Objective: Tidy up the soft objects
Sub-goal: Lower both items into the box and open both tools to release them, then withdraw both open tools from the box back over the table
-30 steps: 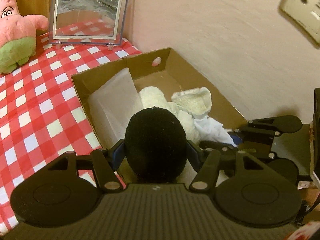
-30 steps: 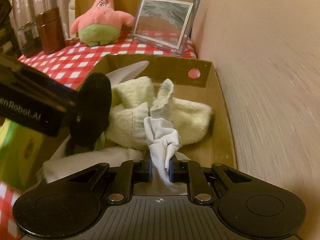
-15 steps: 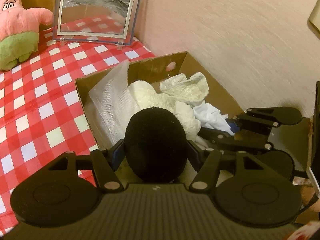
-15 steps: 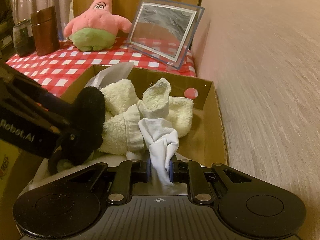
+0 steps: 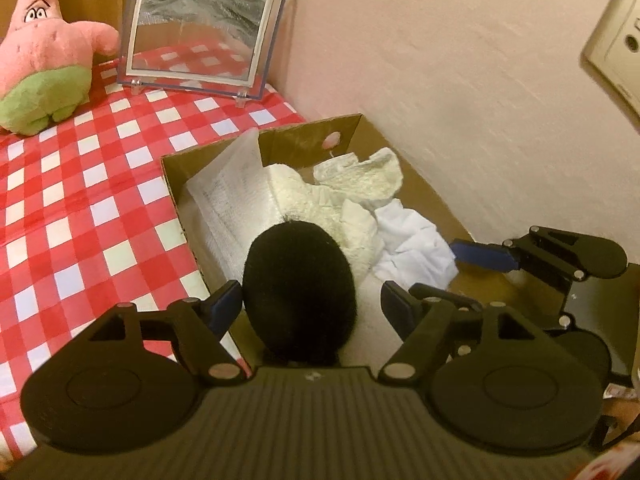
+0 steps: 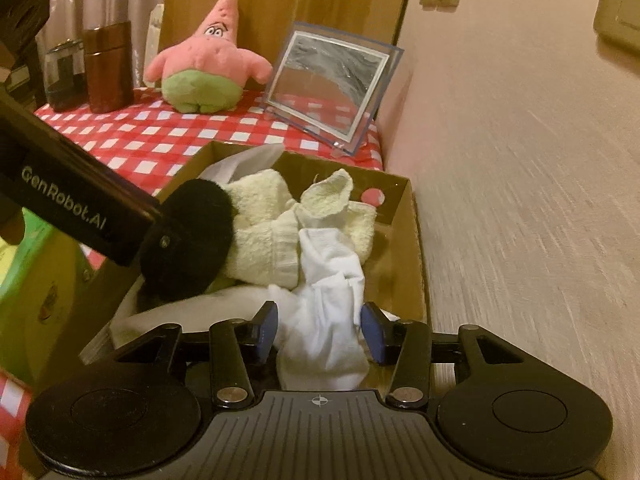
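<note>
White sock (image 6: 328, 300) released; both tools opened.

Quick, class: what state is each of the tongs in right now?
Left tongs: open, around the black pompom, not gripping it.
Right tongs: open, white cloth loose between them.

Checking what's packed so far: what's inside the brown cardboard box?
Brown cardboard box holds cream fluffy socks, white cloth, black fuzzy ball, white foam sheet. The bottom beneath them is hidden.

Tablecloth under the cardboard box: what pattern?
Red and white checks on the tablecloth, clearest in the left wrist view.
</note>
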